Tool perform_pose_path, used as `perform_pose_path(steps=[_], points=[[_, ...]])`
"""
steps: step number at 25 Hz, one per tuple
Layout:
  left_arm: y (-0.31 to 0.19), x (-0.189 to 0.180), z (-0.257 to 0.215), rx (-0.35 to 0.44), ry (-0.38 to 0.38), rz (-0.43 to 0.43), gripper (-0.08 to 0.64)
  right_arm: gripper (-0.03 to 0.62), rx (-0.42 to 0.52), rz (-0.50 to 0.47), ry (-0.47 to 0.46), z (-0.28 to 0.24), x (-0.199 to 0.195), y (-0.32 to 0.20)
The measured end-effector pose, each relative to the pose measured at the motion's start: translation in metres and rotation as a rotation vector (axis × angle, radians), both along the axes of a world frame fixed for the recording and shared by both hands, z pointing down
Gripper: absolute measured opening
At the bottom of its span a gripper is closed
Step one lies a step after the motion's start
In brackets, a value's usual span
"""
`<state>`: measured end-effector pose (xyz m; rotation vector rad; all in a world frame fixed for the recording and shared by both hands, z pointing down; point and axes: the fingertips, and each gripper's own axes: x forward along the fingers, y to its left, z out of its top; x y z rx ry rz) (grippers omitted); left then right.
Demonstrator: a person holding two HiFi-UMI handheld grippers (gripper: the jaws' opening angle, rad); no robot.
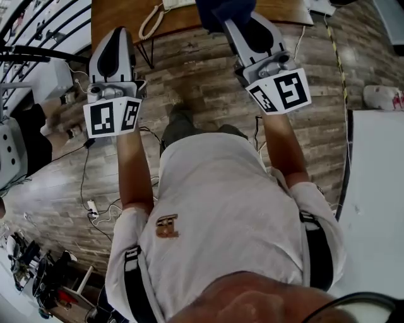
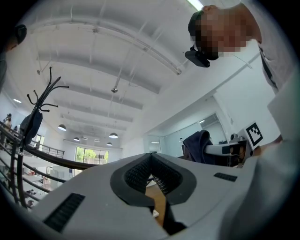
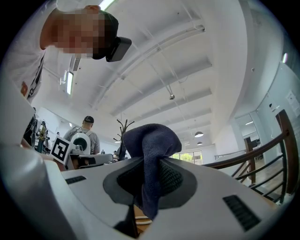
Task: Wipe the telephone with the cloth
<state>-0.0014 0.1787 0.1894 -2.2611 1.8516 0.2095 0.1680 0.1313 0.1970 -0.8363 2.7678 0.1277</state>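
Observation:
A white telephone with a coiled cord sits on a brown wooden table at the top edge of the head view; only part of it shows. My right gripper is shut on a dark blue cloth, which bunches above the pads in the right gripper view and hangs down between them as the cloth. My left gripper is shut with nothing in it; its ribbed pads meet at the tip. Both grippers are held out just short of the table's near edge.
Wood-plank floor lies below, with cables at the left. A white surface stands at the right, a black railing at the left. A coat rack and another person stand further off.

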Motion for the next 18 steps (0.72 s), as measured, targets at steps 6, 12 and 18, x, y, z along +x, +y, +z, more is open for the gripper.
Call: perform_pose_path(steps=[6, 12, 18], points=[[-0.054, -0.033, 0.014, -0.021, 0.013, 0.026, 0.018, 0.078, -0.008, 0.026, 0.030, 0.009, -0.034, -0.046], [-0.119, -0.081, 0.030, -0.066, 0.023, 0.058, 0.018, 0.078, -0.034, 0.070, 0.052, 0.018, -0.083, -0.103], [-0.181, -0.132, 0.050, -0.107, 0.046, 0.085, 0.018, 0.078, -0.053, 0.114, 0.081, 0.026, -0.135, -0.156]])
